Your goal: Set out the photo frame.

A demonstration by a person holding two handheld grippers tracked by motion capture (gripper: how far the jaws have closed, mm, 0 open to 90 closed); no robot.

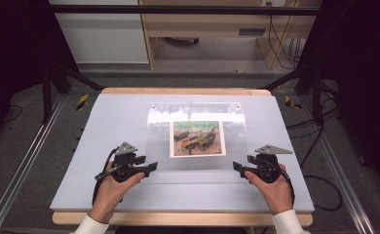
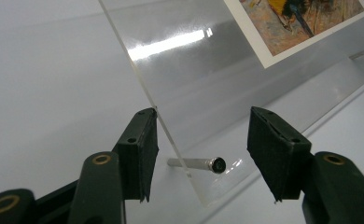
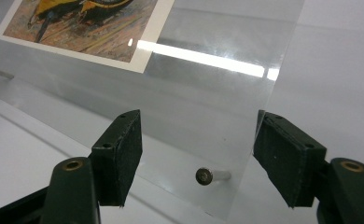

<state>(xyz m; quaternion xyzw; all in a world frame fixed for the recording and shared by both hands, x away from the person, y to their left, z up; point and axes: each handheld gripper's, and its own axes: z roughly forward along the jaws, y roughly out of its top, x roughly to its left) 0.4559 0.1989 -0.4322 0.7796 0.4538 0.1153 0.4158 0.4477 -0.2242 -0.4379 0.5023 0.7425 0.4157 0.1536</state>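
Left gripper [image 2: 201,156] jaws part-open astride acrylic sheet [image 2: 217,88] corner peg [image 2: 196,164]; right gripper [image 3: 199,161] likewise, nothing clamped.

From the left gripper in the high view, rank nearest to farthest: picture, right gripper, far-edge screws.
1. Picture, just up and right of the left gripper.
2. Right gripper, across the clear panel.
3. Far-edge screws, at the panel's back edge.

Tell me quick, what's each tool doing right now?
Left tool: open, jaws astride the clear panel corner and its metal pin.
Right tool: open, astride the opposite corner.
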